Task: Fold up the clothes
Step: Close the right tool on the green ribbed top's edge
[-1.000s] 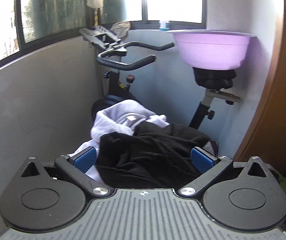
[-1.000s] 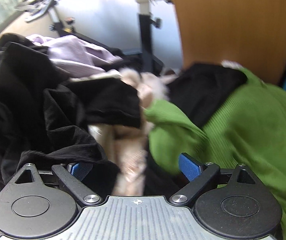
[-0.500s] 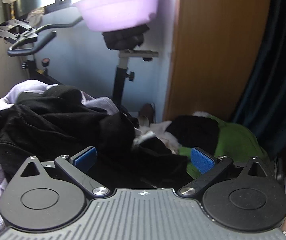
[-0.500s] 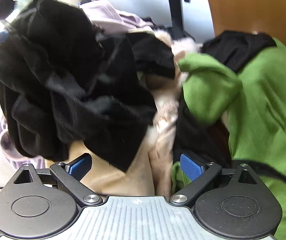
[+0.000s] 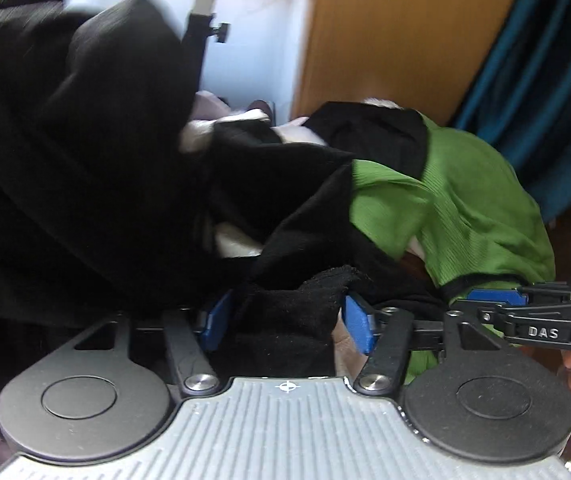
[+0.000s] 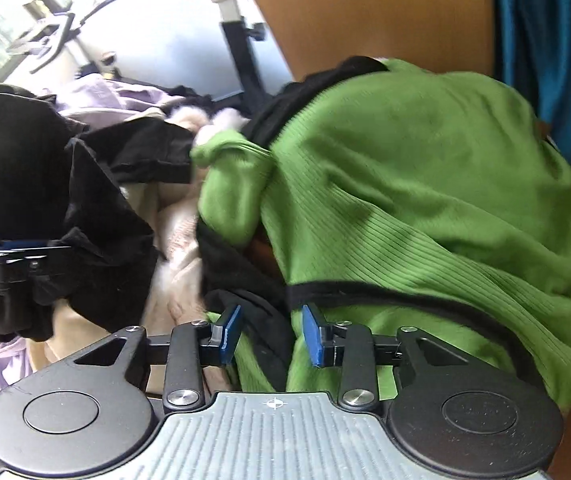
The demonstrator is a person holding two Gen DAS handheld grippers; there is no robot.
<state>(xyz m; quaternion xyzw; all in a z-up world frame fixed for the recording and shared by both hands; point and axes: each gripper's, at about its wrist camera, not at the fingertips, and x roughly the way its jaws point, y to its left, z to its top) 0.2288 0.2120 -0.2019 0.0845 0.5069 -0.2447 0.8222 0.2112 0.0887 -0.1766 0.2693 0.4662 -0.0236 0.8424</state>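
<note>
**Both grippers biting into the laundry pile, risk of a tangled pull**

Nearest first: our left gripper [image 5: 283, 326] has its blue pads [image 5: 215, 324] partly closed around a bunched fold of the black garment [image 5: 85, 152]. Fabric fills the gap, but we cannot tell whether the pads are actually pinching it. Our right gripper [image 6: 271, 336] sits at the hem of the green ribbed sweater [image 6: 425, 184], pads narrowed on a mix of green knit and its black trim [image 6: 365, 290]; cloth lies between them, firm grip unconfirmed. In the left view the right gripper shows side-on, just beside the left one.

The clothes are all one heap: black garment on the left and draped high, green sweater on the right, cream fleece [image 6: 177, 248] wedged between them, lilac cloth [image 6: 97, 96] behind. Nothing is laid flat yet, so folding hasn't really started in our judgement.

Farther back: exercise bike post [image 6: 241, 52], wooden panel [image 5: 397, 28], teal curtain [image 5: 545, 92].

Risks from here:
- Two different garments in two grippers: pulling apart drags the whole pile, not one item.
- Black layers overlap the sweater; lifting could snag the fleece.
- Shallow bite on thick bunched fabric may slip.
- Grippers sit close; they could collide.
</note>
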